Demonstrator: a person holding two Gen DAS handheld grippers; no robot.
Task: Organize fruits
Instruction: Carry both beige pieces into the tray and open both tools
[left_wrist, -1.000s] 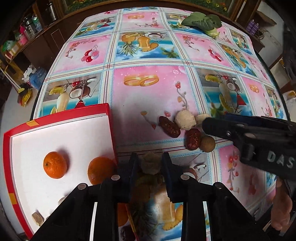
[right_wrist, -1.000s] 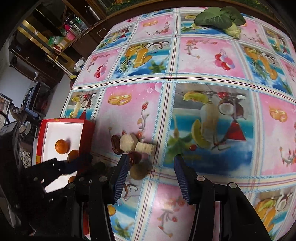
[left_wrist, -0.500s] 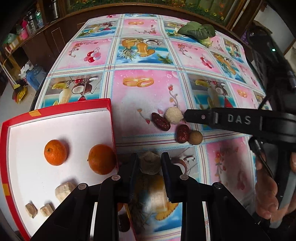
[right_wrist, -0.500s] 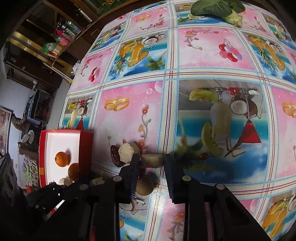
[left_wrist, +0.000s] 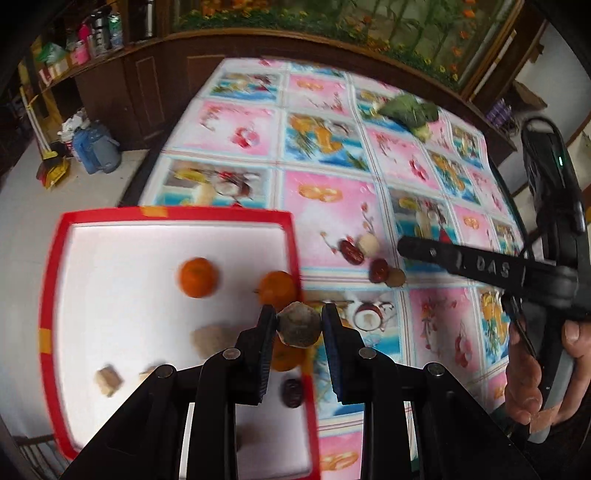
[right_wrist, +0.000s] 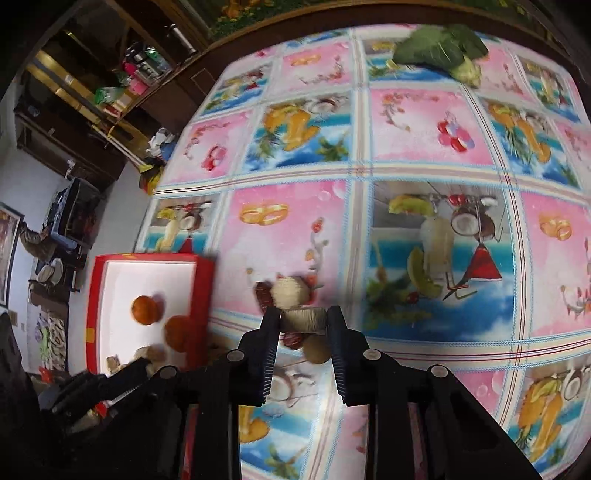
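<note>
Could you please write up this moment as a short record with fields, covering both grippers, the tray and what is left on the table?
left gripper: shut on a pale brown chunk, at the tray's right edge
right gripper: shut on a pale cylindrical piece
red tray: white inside; holds two oranges, pale chunks and a dark date
on tablecloth: two dates, a pale round piece, a brown round fruit
far edge: leafy greens

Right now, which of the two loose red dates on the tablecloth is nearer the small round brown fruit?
The rounder red date, touching the small brown fruit. The longer date lies farther back, beside the pale lump.
</note>
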